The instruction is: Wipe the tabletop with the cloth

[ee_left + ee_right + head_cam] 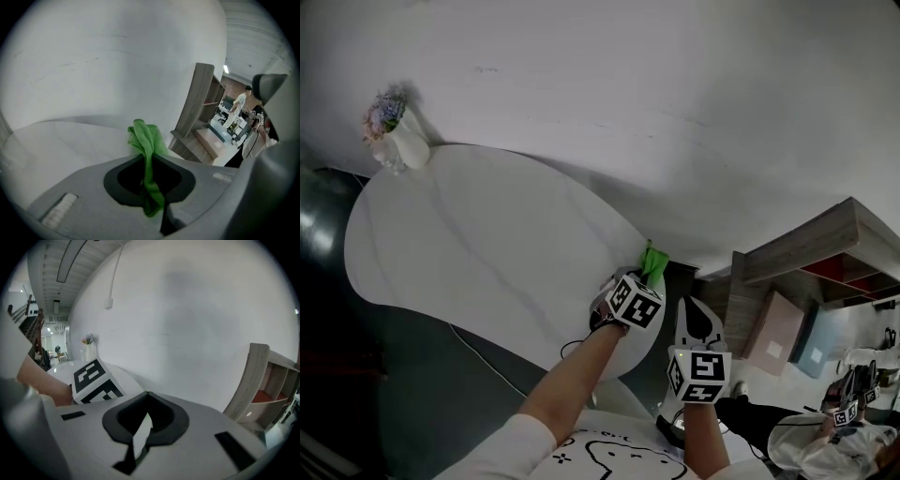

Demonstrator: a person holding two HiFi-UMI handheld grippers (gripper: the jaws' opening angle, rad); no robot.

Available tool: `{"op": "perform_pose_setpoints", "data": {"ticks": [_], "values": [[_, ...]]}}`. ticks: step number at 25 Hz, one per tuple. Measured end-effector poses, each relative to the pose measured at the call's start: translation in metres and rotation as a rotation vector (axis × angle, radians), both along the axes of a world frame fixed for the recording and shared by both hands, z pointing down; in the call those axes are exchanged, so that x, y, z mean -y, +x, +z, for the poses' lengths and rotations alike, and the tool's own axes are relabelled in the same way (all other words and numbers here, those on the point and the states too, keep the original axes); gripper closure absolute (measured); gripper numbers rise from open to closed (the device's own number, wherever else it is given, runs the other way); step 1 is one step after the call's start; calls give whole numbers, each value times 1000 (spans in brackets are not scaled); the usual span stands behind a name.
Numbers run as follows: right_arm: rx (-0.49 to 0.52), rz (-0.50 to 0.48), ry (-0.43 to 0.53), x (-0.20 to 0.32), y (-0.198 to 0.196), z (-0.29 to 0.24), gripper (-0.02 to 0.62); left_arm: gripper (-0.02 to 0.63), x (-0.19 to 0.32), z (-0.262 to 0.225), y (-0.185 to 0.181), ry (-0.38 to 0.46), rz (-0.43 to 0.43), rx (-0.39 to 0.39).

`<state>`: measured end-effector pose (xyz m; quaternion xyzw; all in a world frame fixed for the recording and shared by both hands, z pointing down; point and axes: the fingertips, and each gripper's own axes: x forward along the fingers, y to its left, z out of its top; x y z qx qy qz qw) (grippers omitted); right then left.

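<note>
Nearest me, the right gripper point(697, 319) is hanging off the table's end, its jaws closed on nothing. The left gripper point(639, 283) is pinching the green cloth point(653, 259) at the white tabletop's point(487, 244) edge. The surface is stretching away to its left, toward the flower vase point(401, 142).

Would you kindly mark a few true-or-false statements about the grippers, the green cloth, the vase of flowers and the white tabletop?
1. The left gripper is shut on the green cloth. True.
2. The white vase of flowers stands right beside the cloth. False: it stands at the opposite end of the white oval tabletop.
3. The right gripper also grips the cloth. False: its jaws are together on nothing, and it is off the table.
4. The cloth is at the tabletop's edge. True.
</note>
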<state>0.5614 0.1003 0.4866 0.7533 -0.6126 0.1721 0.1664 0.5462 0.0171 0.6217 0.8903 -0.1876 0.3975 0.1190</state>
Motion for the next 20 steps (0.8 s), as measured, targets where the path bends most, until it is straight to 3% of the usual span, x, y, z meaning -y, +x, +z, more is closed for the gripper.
{"op": "perform_pose_setpoints", "data": {"ticks": [8, 12, 20], "values": [[-10, -31, 6, 10, -11, -6, 597, 552, 11, -1, -15, -38, -57, -50], [-12, -49, 9, 13, -20, -5, 597, 552, 22, 0, -33, -15, -116, -61], [-18, -101, 16, 20, -45, -9, 597, 548, 44, 1, -81, -53, -269, -65]]}}
